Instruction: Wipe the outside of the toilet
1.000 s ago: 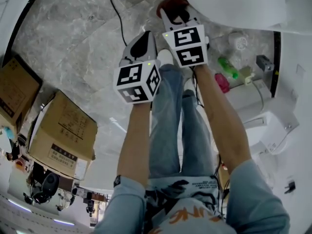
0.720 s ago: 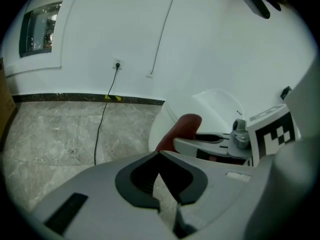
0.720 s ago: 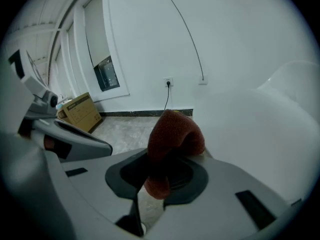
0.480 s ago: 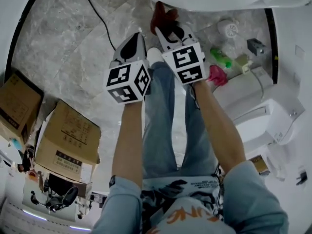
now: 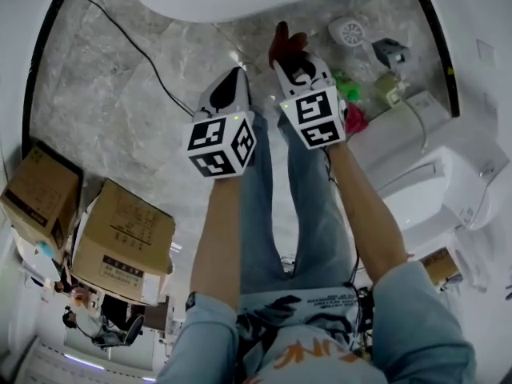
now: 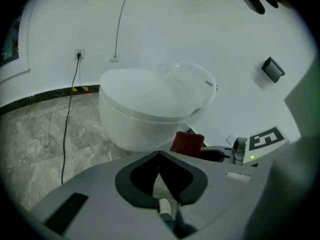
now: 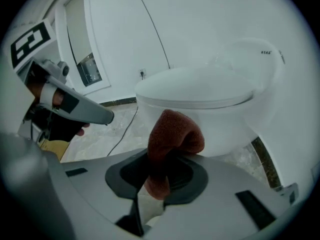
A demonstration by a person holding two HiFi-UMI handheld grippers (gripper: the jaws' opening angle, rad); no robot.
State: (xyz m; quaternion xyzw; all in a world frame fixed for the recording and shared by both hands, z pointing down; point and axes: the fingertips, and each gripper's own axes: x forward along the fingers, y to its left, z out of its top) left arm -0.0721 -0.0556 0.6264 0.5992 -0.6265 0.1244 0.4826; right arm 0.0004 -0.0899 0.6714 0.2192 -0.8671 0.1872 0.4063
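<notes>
**A:** Jaws first: the right gripper (image 7: 162, 173) is clamped on a bunched rust-red cloth (image 7: 172, 134). The left gripper (image 6: 159, 176) has its jaws pressed together with nothing between them.

**B:** And the toilet (image 7: 200, 101)?

**A:** Straight ahead on the far side, lid down. The cloth is near the bowl's lower front, and I see no firm contact.

**B:** So wiping hasn't begun?

**A:** I'd say it's the approach. Next, the cloth needs pressing flat against the bowl's outer wall and sweeping sideways, with the grip kept firm.
</notes>
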